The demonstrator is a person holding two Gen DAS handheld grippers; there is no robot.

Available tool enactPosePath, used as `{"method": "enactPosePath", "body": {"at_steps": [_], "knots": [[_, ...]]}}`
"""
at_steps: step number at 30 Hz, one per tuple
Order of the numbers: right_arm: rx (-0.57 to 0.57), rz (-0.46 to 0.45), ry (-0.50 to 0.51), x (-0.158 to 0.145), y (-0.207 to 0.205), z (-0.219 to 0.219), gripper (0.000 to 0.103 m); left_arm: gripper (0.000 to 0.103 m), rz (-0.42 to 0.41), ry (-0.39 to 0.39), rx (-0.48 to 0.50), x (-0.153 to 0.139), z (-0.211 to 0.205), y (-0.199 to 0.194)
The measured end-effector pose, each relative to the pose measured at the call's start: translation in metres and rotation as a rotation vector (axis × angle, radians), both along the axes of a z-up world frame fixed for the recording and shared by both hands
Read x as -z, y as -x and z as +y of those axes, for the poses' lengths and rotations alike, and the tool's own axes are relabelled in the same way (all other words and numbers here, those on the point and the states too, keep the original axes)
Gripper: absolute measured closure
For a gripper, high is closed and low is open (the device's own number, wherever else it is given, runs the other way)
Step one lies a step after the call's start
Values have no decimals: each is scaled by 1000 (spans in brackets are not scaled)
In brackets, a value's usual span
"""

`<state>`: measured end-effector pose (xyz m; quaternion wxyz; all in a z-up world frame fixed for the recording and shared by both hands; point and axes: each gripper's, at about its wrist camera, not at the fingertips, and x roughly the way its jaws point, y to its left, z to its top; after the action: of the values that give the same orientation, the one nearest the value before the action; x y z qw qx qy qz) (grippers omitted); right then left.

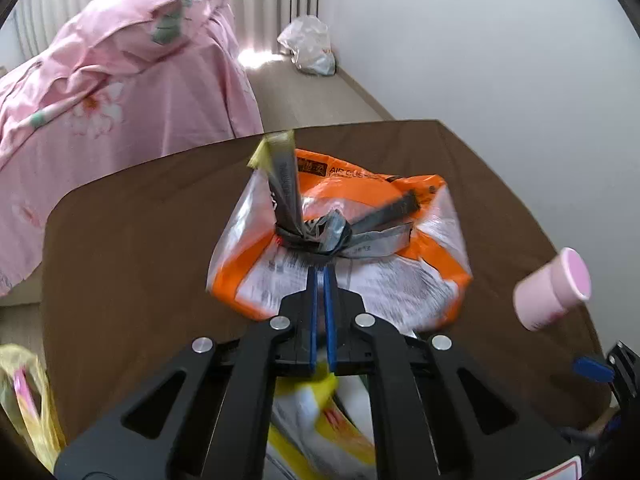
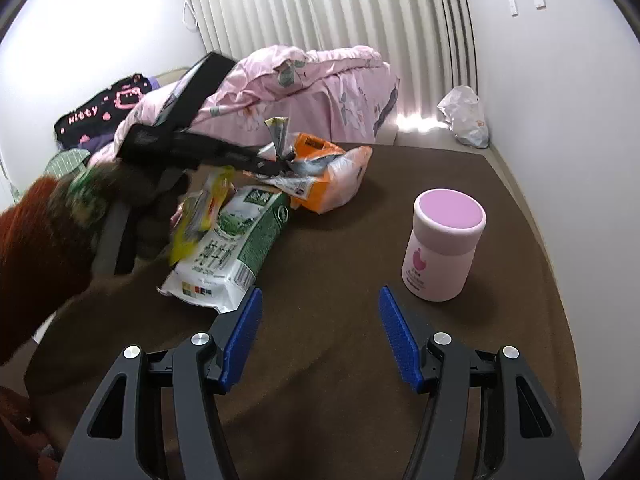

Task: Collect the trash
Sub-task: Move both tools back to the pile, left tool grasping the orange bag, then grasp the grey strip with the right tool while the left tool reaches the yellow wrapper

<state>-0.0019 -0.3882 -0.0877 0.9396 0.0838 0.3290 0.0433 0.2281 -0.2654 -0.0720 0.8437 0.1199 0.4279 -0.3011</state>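
Note:
My left gripper (image 1: pixel 320 270) is shut, its tips at a bundle of grey foil wrappers (image 1: pixel 320 232) that fans out above an orange and clear plastic package (image 1: pixel 400 280). I cannot tell if the wrappers are pinched. A yellow packet (image 1: pixel 312 420) hangs under the gripper body. In the right wrist view the left gripper (image 2: pixel 280 165) reaches over the orange package (image 2: pixel 340 180), next to a green and white milk-powder bag (image 2: pixel 236 252) and the yellow packet (image 2: pixel 196 216). My right gripper (image 2: pixel 320 328) is open and empty above the brown table (image 2: pixel 360 360).
A pink jar (image 2: pixel 444 244) stands on the table at the right, also in the left wrist view (image 1: pixel 552 288). A bed with a pink quilt (image 2: pixel 300 84) lies behind. A white plastic bag (image 2: pixel 464 116) lies on the floor by the wall. A yellow bag (image 1: pixel 24 392) hangs at the table's left.

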Motion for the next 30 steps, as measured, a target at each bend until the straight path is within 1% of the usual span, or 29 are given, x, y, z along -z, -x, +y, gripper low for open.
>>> {"method": "enactPosePath", "body": {"at_steps": [3,8,11,13,14,15,17,20,21,23,25,27,29,30], "knots": [[-1,6,3,1,-2,2,46,100,-16,42,11,-12,13,25],[-6,13,3,-1,-8,7,46,100,-33,72,28,-28,26,50],[-9,-7,49,-12,-15,14,46,98,-67,101,14,-40,41,64],[-14,-26,105,-23,-30,19,46,83,-67,143,-17,-47,57,72],[-20,-26,125,-28,-39,21,46,65,-63,164,-42,-48,65,75],[-35,-25,134,-33,-54,22,46,56,-59,191,-78,-49,77,78],[-69,-24,115,-41,-83,22,46,55,-50,231,-132,-48,97,83],[-120,-2,103,-46,-136,29,46,54,-22,248,-186,-40,119,92],[-133,5,105,-44,-160,32,46,54,3,258,-195,-35,126,96],[-144,32,102,-38,-188,36,46,54,31,266,-202,-28,133,100],[-157,93,87,-24,-221,41,46,54,49,262,-195,-22,137,107],[-159,163,97,-10,-241,46,46,54,49,253,-183,-20,138,111],[-178,218,79,3,-250,49,51,54,50,247,-169,-17,137,115],[-195,234,64,8,-247,52,60,54,53,249,-160,-16,137,116]]}}
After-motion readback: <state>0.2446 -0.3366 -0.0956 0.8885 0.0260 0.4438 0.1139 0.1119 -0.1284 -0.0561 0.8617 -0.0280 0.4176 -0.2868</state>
